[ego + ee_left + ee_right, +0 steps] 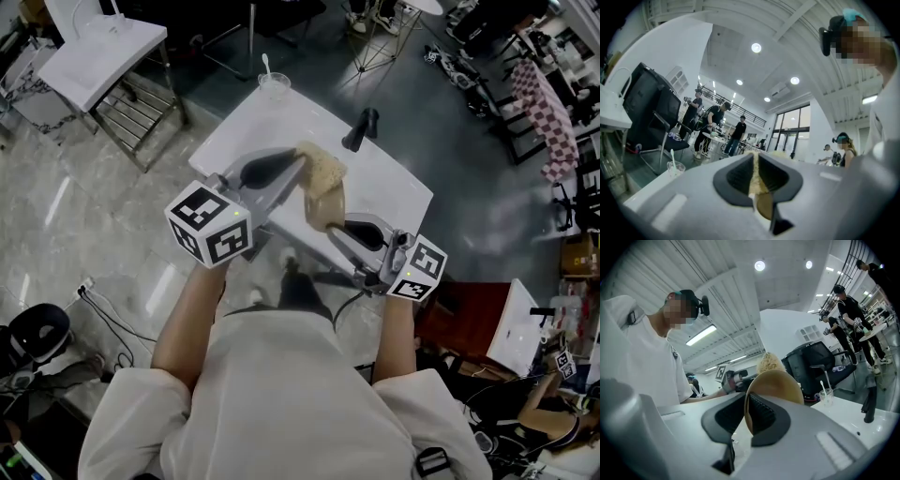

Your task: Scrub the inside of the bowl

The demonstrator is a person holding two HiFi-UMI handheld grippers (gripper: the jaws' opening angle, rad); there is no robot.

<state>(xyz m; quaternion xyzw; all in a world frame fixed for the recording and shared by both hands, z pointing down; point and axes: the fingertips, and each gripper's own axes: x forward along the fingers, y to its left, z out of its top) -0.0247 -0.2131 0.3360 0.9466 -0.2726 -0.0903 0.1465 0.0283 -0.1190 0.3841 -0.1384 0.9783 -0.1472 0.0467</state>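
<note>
- Tan bowl (325, 211) held on edge above the white table (403, 187), near the centre of the head view; its rim is pinched between the narrow-set jaws of the right gripper (354, 230), which comes in from 4 o'clock
- Pale yellow scouring pad (323, 167) clamped in the left gripper (286, 169), jaws nearly together on it; this gripper enters from 8 o'clock; pad sits at the bowl's 12 o'clock, against its upper edge; whether it reaches the inside cannot be told
- Clear plastic cup (274, 86) with a white spoon (266, 64) stands at the table's 12 o'clock edge; black object (361, 129) rests at the bowl's 1 o'clock, apart from it
</note>
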